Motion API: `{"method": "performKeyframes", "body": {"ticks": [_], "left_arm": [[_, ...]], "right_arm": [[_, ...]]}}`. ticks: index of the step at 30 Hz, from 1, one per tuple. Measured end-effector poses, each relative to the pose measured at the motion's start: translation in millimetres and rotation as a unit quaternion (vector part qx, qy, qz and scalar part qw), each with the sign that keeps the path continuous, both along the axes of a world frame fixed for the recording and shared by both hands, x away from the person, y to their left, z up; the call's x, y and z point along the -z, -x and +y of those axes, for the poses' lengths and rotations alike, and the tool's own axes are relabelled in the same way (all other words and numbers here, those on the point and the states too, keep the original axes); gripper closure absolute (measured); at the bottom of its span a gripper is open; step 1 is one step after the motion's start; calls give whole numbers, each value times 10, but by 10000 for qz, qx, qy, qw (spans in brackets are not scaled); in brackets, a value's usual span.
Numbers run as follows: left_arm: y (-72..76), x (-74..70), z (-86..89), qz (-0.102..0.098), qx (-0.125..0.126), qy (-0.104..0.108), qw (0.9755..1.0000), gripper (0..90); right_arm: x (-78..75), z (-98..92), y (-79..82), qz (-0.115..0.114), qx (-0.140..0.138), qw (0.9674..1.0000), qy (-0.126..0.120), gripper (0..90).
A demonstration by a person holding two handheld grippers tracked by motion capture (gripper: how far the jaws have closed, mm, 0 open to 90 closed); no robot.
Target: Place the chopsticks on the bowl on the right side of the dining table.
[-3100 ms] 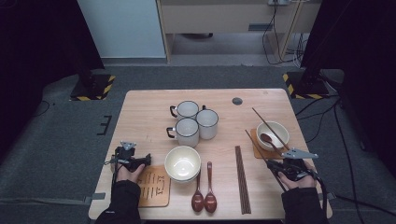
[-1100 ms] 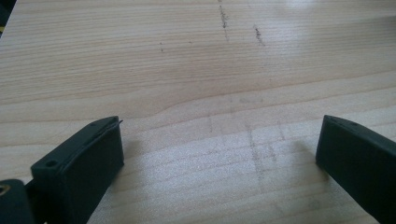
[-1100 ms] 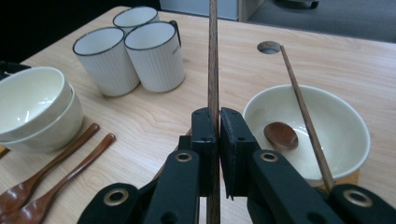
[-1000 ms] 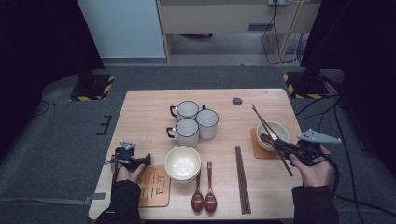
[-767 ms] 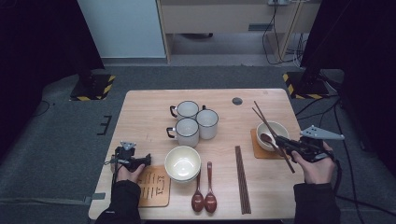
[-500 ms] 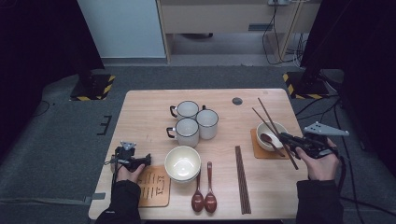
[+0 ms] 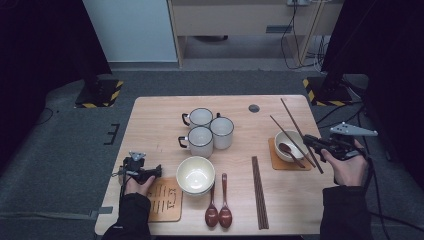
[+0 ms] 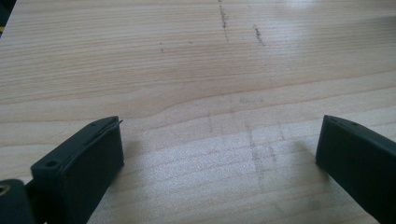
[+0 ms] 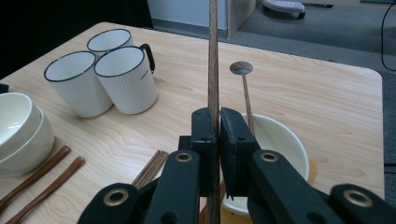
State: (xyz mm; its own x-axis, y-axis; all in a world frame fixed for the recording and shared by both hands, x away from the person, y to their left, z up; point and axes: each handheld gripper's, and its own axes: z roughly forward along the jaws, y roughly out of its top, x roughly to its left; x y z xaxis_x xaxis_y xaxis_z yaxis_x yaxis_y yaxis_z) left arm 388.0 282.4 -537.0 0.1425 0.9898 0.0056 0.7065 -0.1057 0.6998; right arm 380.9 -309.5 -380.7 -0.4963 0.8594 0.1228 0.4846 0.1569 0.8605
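Now the right gripper (image 7: 311,142), clamped on one chopstick (image 7: 301,135), has lifted it off the small bowl (image 7: 287,145), while the left gripper (image 8: 219,154) rests with jaws apart.

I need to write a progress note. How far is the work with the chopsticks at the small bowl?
Done: the right gripper has shut on one chopstick and holds it above the small bowl on the mat. In hand: that chopstick, raised. Left: the second chopstick leans on the bowl, where a spoon also lies. The left gripper rests open on the table.

mugs (image 7: 206,130) behind bowl (image 7: 195,175) – spoons (image 7: 218,209) rt
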Motion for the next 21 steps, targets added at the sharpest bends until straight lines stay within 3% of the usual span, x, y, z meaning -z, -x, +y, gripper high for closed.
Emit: {"method": "performKeyframes", "body": {"ticks": [21], "left_arm": [[1, -1, 2, 10, 10, -9, 10000, 0]], "right_arm": [[-111, -126, -246, -15, 20, 9999, 115, 848]]}}
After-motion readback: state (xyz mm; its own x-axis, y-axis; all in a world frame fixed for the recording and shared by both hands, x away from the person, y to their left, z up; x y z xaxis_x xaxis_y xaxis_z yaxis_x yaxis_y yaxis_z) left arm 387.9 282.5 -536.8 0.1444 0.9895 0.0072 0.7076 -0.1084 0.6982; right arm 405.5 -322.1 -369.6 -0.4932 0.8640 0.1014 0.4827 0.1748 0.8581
